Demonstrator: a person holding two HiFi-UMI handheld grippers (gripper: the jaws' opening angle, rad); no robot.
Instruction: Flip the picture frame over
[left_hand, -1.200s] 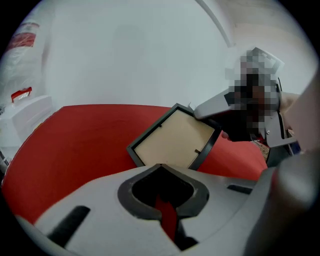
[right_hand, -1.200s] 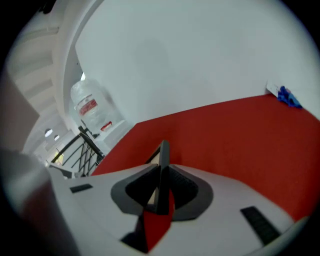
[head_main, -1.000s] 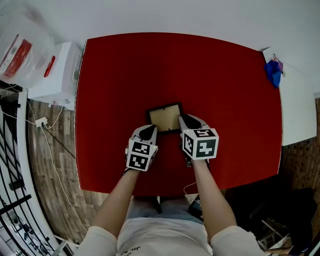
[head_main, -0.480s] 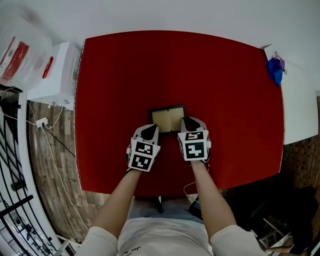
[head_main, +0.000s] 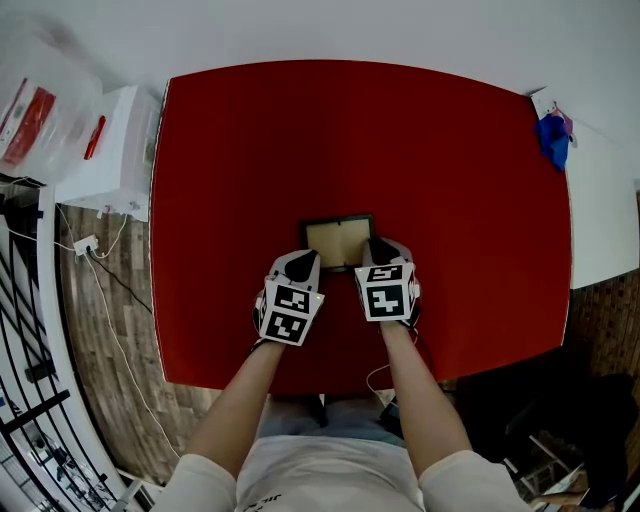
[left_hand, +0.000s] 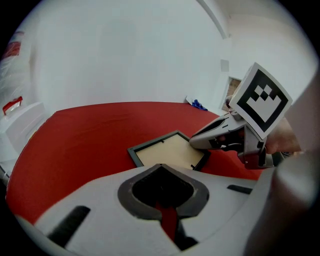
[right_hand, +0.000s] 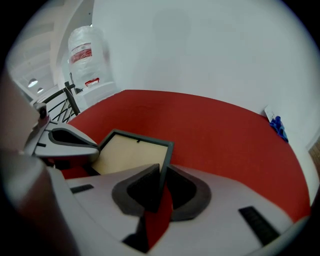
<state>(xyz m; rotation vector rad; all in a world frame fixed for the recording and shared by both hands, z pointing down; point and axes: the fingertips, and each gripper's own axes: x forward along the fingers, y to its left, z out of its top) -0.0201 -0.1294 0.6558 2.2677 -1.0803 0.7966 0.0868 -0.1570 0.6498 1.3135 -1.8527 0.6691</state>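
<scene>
A small black picture frame (head_main: 338, 240) lies on the red table (head_main: 400, 140) with its tan backing up. It also shows in the left gripper view (left_hand: 167, 152) and the right gripper view (right_hand: 130, 150). My right gripper (head_main: 381, 250) is at the frame's near right corner. Its jaws (right_hand: 162, 172) are closing, with the frame's black rim pinched between the pads. My left gripper (head_main: 301, 263) rests at the near left corner, just short of the frame. It (left_hand: 161, 167) is shut with nothing in it.
A white cabinet (head_main: 108, 150) and a clear water jug (head_main: 35, 95) stand left of the table. A blue object (head_main: 552, 140) lies on the white counter at the right. Cables (head_main: 95, 245) trail over the wooden floor at left.
My right gripper has come down and rolled onto the frame's near right corner. The frame has shifted a little to the right and squared up. The left gripper has hardly moved.
</scene>
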